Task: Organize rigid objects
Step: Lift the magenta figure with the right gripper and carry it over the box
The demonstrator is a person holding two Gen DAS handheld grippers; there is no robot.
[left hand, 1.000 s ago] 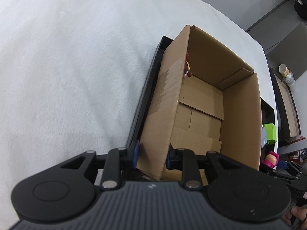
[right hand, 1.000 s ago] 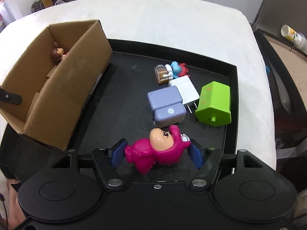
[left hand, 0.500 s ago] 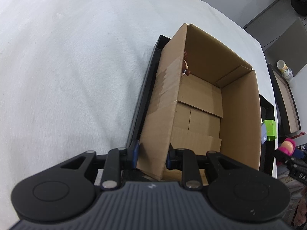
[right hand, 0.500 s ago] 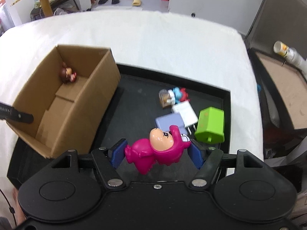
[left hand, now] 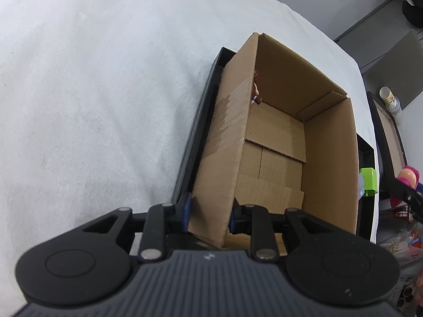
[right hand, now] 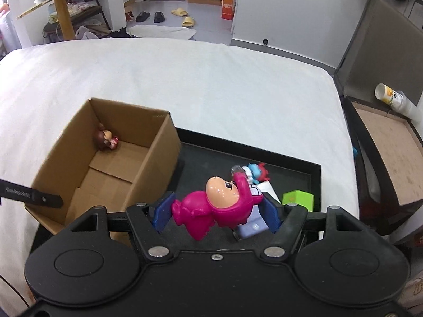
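My right gripper [right hand: 216,211] is shut on a pink toy figure [right hand: 219,203] and holds it in the air above the black tray [right hand: 298,162]. Below it on the tray lie a lilac block [right hand: 251,228], a white charger [right hand: 268,189], a green block [right hand: 298,198] and a small blue and red figure [right hand: 256,170]. An open cardboard box [right hand: 148,158] stands at the tray's left end, with a brown figure [right hand: 105,140] in its far corner. My left gripper [left hand: 208,211] is shut on the box's near wall [left hand: 227,153]; the pink figure [left hand: 408,177] shows at the right edge.
Tray and box rest on a white bed cover [right hand: 211,84]. To the right stands a dark open crate [right hand: 383,153] with a white bottle [right hand: 391,97] on it. Beyond the bed are a wooden table [right hand: 63,5] and slippers [right hand: 182,17] on the floor.
My right gripper has risen with the pink figure, lifting it clear of the tray and drawing back, so more of the bed and room shows. The left gripper has kept still on the box wall.
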